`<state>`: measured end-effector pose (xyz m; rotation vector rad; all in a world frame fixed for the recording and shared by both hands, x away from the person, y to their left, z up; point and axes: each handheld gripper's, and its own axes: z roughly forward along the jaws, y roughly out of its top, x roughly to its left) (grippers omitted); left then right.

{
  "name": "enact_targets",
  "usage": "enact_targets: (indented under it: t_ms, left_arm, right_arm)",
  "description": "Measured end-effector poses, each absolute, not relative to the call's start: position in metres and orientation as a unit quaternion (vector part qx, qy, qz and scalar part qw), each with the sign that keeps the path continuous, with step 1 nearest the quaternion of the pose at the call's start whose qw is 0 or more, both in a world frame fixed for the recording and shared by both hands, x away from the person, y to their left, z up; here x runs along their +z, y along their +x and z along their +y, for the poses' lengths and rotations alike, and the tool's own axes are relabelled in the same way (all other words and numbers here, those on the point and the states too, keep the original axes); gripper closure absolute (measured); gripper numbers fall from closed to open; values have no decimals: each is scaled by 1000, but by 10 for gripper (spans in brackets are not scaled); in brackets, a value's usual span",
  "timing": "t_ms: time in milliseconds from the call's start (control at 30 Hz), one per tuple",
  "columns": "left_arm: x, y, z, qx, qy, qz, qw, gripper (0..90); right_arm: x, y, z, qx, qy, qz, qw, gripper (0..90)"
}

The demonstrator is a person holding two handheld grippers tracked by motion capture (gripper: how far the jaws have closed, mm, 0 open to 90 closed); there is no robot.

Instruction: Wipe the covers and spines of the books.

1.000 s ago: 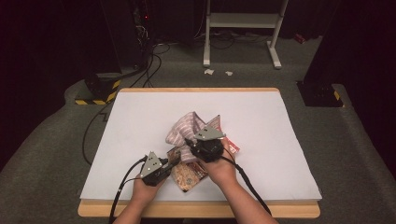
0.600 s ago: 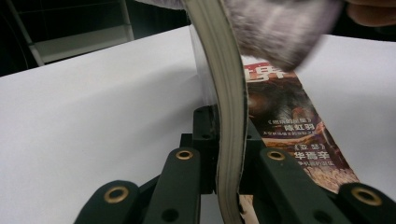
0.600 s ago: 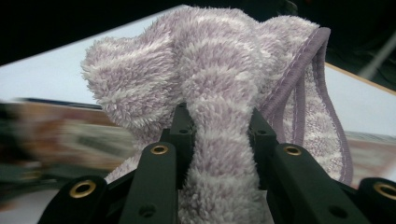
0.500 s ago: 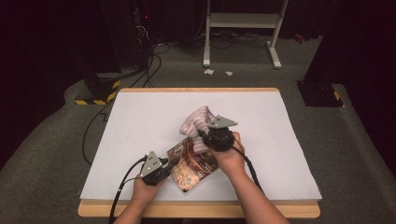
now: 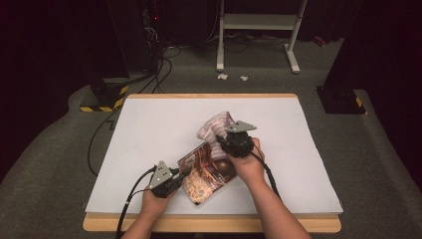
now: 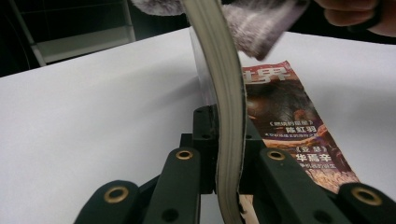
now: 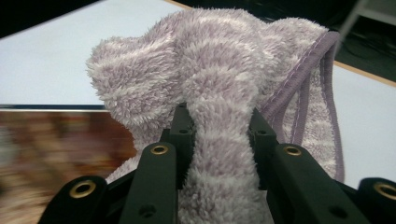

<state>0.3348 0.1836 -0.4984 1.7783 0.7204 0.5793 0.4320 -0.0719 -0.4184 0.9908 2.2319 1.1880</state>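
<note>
The white bench point(image 5: 149, 134) takes up the middle of the high view, its wooden edge running along the lower part of the frame, with grey carpet around it. Near the centre of the bench lies a magazine point(image 5: 206, 172) with a reddish-brown cover, its near corner pointing toward the lower middle of the frame; in the left gripper view its cover lies at the right and a bundle of its pages curves up through the centre. Just above it in the high view, a little right of centre, sits a fluffy lilac towel point(image 5: 213, 127), bunched up and lifted at one end. The right gripper point(image 5: 230, 145) sits at the towel's lower edge, and in the right gripper view its jaws are clenched on a thick fold of the pile. The left gripper point(image 5: 180, 175), at the lower left of the magazine, has its jaws clamped tight on the edge of the raised pages.
</note>
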Motion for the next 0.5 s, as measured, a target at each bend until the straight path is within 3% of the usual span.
enact_targets:
  t_ms: [300,500]
  left_arm:
    - [-498,335,184,244,747,304,538,824]
    - [-498,334,183,247,748,302,537,825]
  right_arm:
    - [-412,379,-26,456,267,828,189,707]
    - [-408,380,-30,458,269,828,180,706]
